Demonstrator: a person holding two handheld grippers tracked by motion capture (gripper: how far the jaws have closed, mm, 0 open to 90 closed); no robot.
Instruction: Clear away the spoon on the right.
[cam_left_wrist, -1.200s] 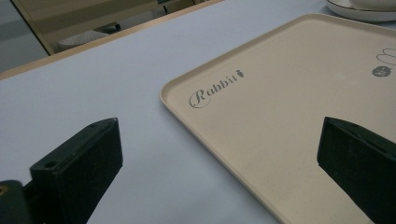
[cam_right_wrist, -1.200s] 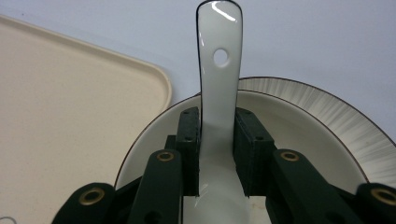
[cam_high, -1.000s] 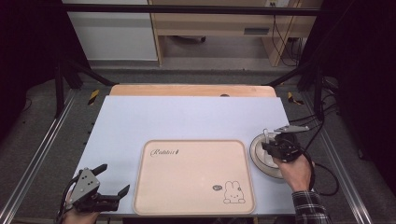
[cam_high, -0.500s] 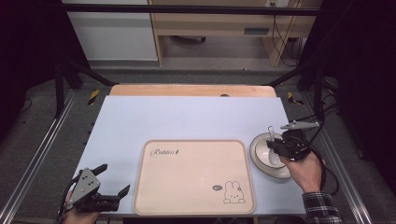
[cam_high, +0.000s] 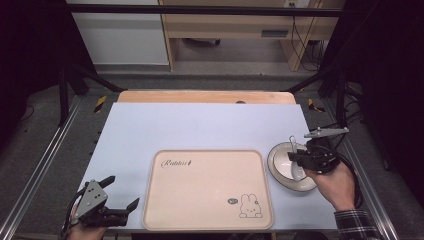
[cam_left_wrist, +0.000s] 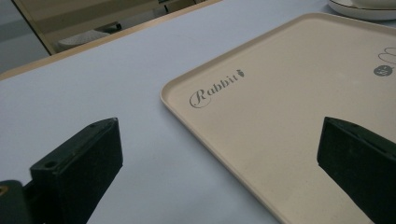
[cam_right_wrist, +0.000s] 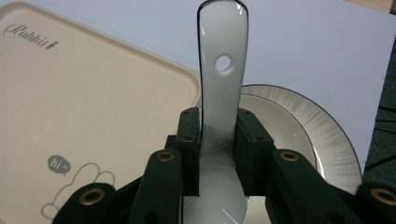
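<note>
Right fingers (cam_right_wrist: 218, 154) pinching spoon (cam_right_wrist: 223, 70), bowl end hidden; left fingers (cam_left_wrist: 224, 163) spread

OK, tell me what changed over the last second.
The right gripper, shut on the white spoon, shifted a little to the right over the plate, and the hand drew back toward the table's near edge. The left gripper stayed open at the near left corner; the rabbit tray did not move.
</note>
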